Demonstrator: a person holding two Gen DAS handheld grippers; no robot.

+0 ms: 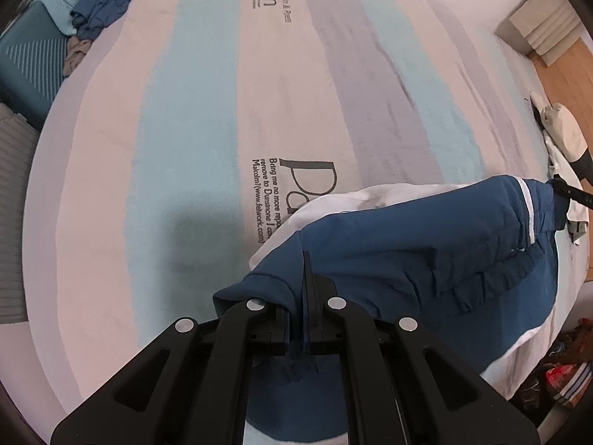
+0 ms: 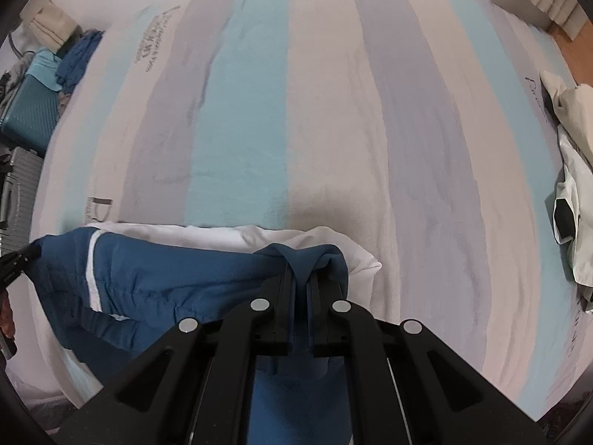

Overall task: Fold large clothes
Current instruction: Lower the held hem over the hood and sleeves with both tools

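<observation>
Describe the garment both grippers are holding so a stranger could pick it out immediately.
Start at the big striped bedsheet covering the bed. At its near edge lies a blue and white jacket, pinched at one end by the left gripper and at the other by the right gripper. Unlike the crumpled clothes pile at the far corner, it is stretched out, with a thin white stripe.

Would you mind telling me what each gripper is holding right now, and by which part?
Both hold the blue-and-white garment: the left gripper and the right gripper each pinch a bunched fold of its blue edge, at opposite ends.
</observation>
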